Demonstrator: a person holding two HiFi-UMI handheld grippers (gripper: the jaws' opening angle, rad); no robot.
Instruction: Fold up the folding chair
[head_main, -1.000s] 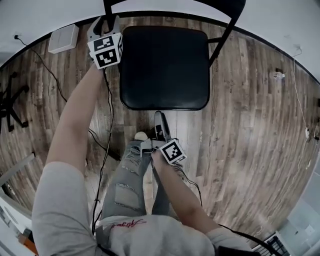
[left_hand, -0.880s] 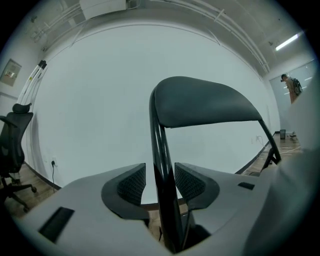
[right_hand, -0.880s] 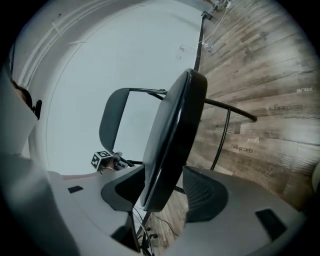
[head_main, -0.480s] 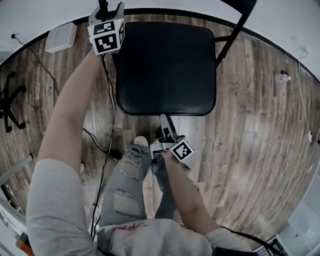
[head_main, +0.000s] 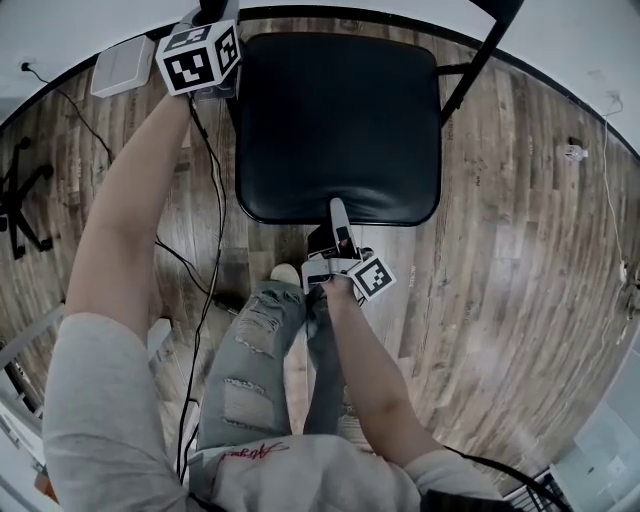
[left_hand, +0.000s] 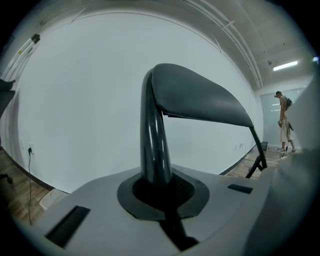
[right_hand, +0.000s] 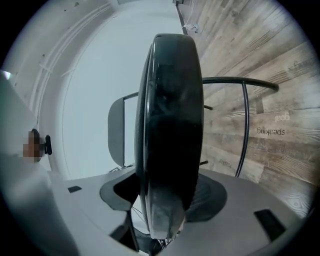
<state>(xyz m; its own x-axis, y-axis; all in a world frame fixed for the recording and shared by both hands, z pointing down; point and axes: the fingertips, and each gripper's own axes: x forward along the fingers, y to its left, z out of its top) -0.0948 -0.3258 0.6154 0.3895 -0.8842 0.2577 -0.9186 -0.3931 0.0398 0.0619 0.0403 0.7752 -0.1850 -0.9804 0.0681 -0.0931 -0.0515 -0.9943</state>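
Observation:
The folding chair stands unfolded on the wood floor, its black seat (head_main: 338, 120) flat. My left gripper (head_main: 213, 10) is at the seat's back left corner. It is shut on the black tube of the back frame (left_hand: 155, 145), which rises between its jaws to the backrest (left_hand: 200, 97). My right gripper (head_main: 338, 220) is at the middle of the seat's front edge. Its jaws have just been opening wide and stand on either side of that edge (right_hand: 170, 125), turned so the seat looks upright; a gap shows beside one pad.
A white flat box (head_main: 125, 72) lies on the floor left of the chair. Cables (head_main: 205, 250) trail past the person's legs (head_main: 265, 340). A black star-shaped base (head_main: 20, 200) sits at far left. A white wall runs behind the chair.
My left gripper went from open beside the back frame to shut on its tube. My right gripper moved forward from short of the seat until its jaws straddle the front edge.

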